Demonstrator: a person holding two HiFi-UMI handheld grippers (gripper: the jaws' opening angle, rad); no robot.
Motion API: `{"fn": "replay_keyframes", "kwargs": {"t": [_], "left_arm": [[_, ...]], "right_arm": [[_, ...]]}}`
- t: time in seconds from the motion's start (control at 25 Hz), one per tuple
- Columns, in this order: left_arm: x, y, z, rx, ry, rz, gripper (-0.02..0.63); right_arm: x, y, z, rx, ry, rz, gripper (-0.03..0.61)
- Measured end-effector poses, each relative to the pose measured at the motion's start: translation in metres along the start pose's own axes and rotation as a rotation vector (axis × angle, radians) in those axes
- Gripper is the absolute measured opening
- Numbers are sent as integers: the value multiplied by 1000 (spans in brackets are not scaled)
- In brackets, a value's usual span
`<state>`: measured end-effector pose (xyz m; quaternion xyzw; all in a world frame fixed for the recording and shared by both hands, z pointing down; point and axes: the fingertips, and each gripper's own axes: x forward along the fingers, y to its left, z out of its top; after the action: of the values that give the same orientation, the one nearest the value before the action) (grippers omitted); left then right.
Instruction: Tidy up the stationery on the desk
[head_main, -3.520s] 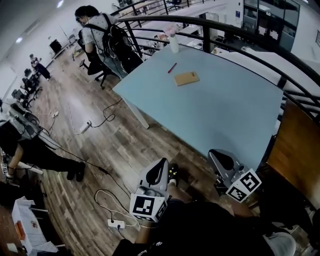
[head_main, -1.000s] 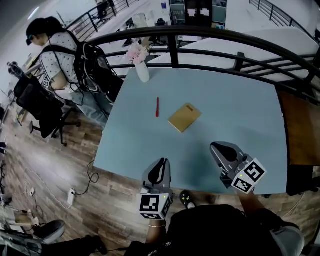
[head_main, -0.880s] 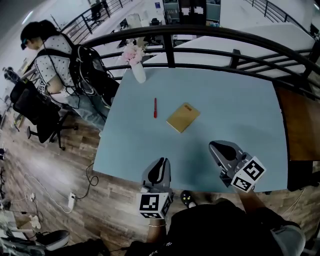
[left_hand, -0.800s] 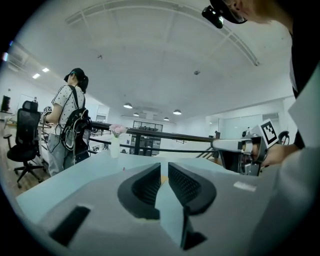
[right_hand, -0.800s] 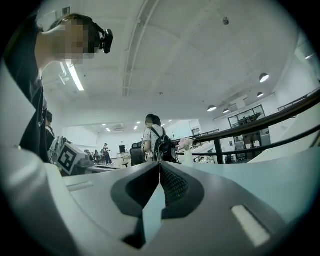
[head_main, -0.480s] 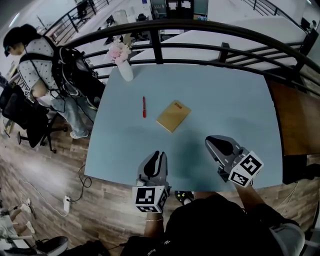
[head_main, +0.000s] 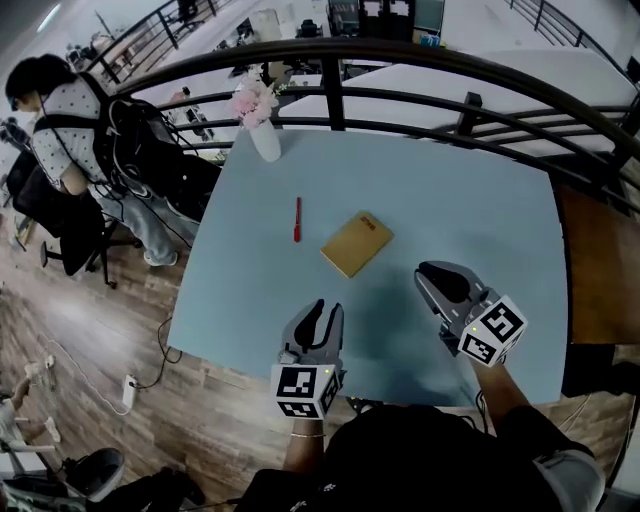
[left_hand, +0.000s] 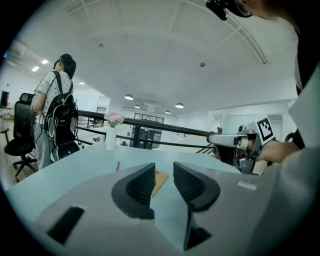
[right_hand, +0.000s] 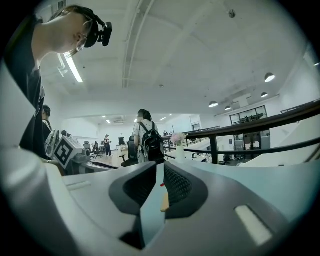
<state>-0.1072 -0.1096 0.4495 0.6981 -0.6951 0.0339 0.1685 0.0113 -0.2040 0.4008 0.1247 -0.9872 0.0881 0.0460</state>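
While both grippers hover at the near edge of the pale blue bench (head_main: 460, 190), the task's stationery lies well ahead of them, on the bench's left half. It consists of a red pen (head_main: 297, 218) lying lengthwise and, just to its right and not touching it, a tan notebook (head_main: 356, 243) lying flat and turned at an angle. The notebook's cover carries a small red mark near its far corner, too small to read. The left gripper (head_main: 328, 308) points toward the notebook. Its fingers (left_hand: 142, 182) stand apart, having just been opening, and nothing is between them; the notebook's edge shows through the gap. The right gripper (head_main: 428, 274) is held to the right, its fingers (right_hand: 176, 184) parted by a narrow slit, likewise just opening and empty. Each gripper bears a marker cube (head_main: 301, 390) printed with black-and-white square patterns. At the far left corner of the bench stands a white vase (head_main: 266, 141) of pink flowers, in front of a dark railing (head_main: 400, 52). A person (head_main: 60, 110) wearing a backpack stands beyond the bench's left side.
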Motion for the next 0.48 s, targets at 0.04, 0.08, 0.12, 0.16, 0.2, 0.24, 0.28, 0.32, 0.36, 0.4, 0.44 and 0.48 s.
{"fn": "replay_keyframes", "kwargs": {"t": [0.04,0.08,0.12,0.16,0.2,0.24,0.28,0.32,0.36,0.4,0.44,0.48], "left_arm": [[2,2,-4,1,8,1,122],[4,3,-7,-1,15,3,131],[6,4,-11,-6,21,6,138],[8,5,-14,-12,26,9,145],[10,6,-17,-19,32,11,151],[12,8,-19,-28,39,13,158],[15,10,-21,-40,47,15,168],[19,12,-23,-57,55,19,173],[23,16,-26,-74,61,24,178],[28,19,-28,-89,63,29,183],[33,22,-31,-101,67,34,191],[38,25,-35,-110,75,38,200]], "right_arm": [[3,-2,-3,-1,2,2,43],[6,-4,-6,-3,6,4,46],[8,-7,-10,-6,14,8,48],[11,-10,-14,-8,26,9,52],[13,-13,-18,-9,38,8,57],[15,-17,-21,-9,50,6,60],[18,-21,-24,-9,61,5,64],[23,-25,-27,-10,72,6,67],[28,-31,-30,-11,82,9,70],[34,-36,-33,-13,93,13,74],[39,-40,-36,-14,102,17,77],[43,-44,-39,-15,112,20,79]]}}
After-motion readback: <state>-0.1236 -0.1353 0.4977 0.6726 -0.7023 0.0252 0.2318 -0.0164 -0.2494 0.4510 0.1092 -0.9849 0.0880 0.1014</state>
